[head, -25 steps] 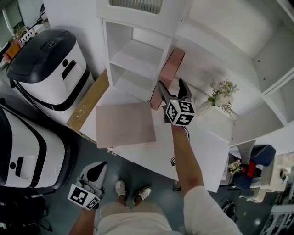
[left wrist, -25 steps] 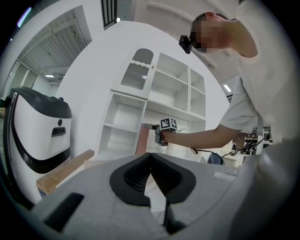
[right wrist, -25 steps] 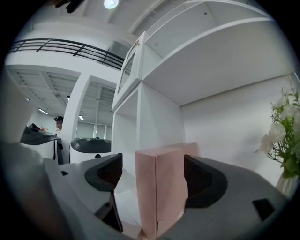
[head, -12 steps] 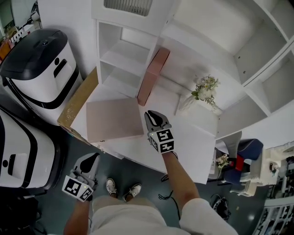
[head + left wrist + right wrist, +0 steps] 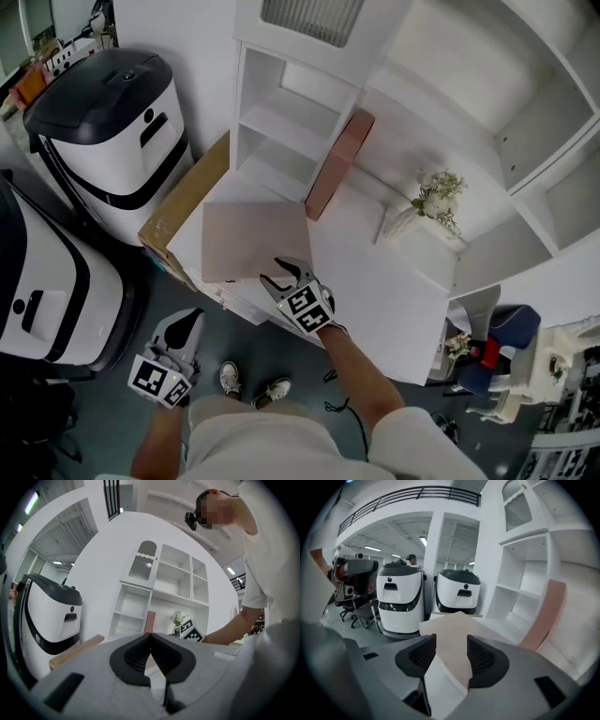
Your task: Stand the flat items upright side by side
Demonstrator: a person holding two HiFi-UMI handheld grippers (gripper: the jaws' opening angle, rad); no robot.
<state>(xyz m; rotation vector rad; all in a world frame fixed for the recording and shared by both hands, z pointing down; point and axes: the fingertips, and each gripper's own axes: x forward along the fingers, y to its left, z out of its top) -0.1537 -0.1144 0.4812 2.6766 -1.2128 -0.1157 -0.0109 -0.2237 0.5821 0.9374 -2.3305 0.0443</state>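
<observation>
Head view shows the flat board (image 5: 255,241) lying on the white table (image 5: 394,291), its near corner just ahead of the right gripper (image 5: 284,275), whose jaws have just been opening and stand apart, pressing nothing. The upright board (image 5: 339,164) leans on the shelf unit (image 5: 281,112). The left gripper (image 5: 190,323) hangs closed and empty. The flat board looks stiff, thin and light, so I would pinch its near edge across the thickness

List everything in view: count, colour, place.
flat panel: one, pink, lying on table
upright panel: one, pink, standing against shelf unit
table: one, white, centre
shelf unit: one, white, behind table
flowers: one bunch, white, table's right
plank: one, tan, table's left edge
machines: two, white and black, floor left
shoes: two, white, floor below
left tongs: one, grey, below table, shut
right tongs: one, grey, at flat panel's near corner, jaws apart, just been opening, corner between them
</observation>
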